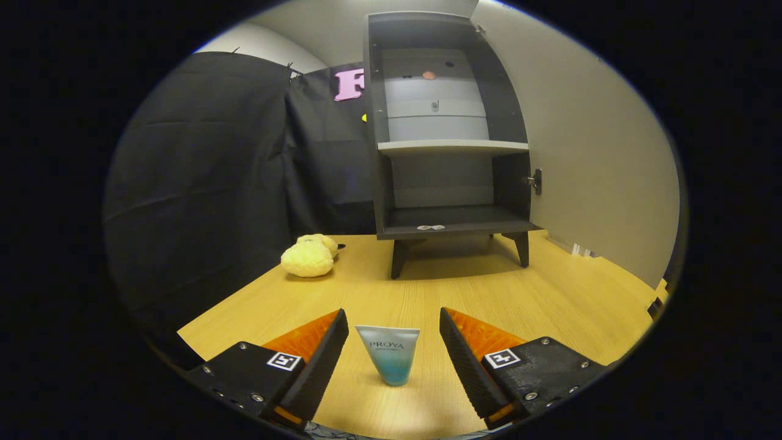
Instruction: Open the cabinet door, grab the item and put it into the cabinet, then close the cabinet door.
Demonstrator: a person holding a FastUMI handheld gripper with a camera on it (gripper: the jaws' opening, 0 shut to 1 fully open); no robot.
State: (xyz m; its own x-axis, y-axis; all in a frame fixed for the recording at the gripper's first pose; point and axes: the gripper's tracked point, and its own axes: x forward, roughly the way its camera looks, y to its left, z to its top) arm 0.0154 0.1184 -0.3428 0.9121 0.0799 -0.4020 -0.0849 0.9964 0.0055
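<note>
A small blue-and-white tube (389, 354) stands on its cap on the wooden table (568, 299), directly between my two fingers. My gripper (394, 333) is open, with a gap on each side of the tube and neither finger touching it. Beyond the fingers stands a dark cabinet (449, 131) on short legs, its door (586, 140) swung wide open to the right. Inside it I see a pale middle shelf (452, 146) and a dark bottom shelf (455, 219), both bare apart from a small sticker at the bottom shelf's front edge.
A yellow plush toy (310, 255) lies on the table left of the cabinet's legs. Black cloth (201, 183) walls the booth on the left and behind. The open door bounds the right side of the table.
</note>
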